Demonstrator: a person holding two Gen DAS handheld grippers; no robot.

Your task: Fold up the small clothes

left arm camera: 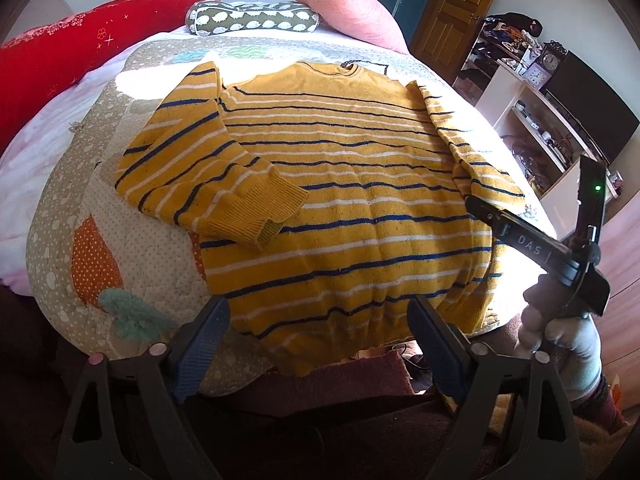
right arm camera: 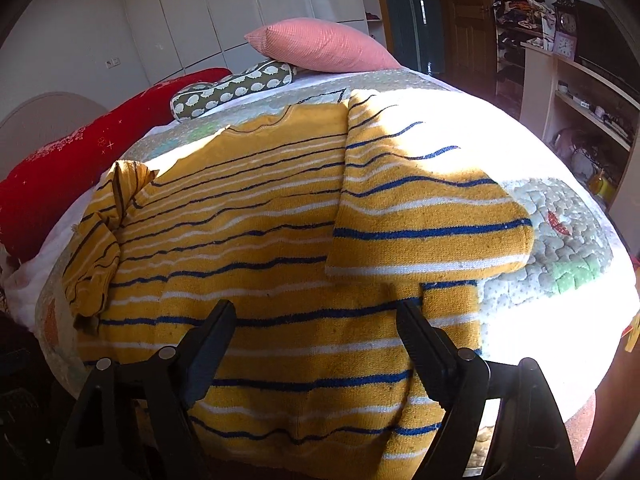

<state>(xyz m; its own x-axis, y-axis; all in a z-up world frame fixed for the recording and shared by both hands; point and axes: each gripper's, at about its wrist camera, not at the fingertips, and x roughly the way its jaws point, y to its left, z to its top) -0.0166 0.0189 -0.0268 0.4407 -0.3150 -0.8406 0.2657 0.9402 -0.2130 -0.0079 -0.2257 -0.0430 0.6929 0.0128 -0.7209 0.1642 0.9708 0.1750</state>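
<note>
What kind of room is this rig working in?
Almost certainly a home bedroom: the striped sweater lies on a quilted bed with a pink pillow at its head, white wardrobe doors behind it.

My left wrist camera sits low at the foot of the bed, looking forward between its own two fingers [left arm camera: 216, 344] toward the headboard, far enough back to take in the whole striped sweater [left arm camera: 340, 200] and, at the right edge of the frame, the right gripper [left arm camera: 476, 204]. My right wrist camera faces the same way but sits closer, so the sweater [right arm camera: 260, 260] fills the lower half of its frame. Both views share the sweater, the pink pillow [left arm camera: 340, 8] [right arm camera: 324, 46] at top centre, and the shelves [left arm camera: 532, 120] [right arm camera: 580, 92] at right.
</note>
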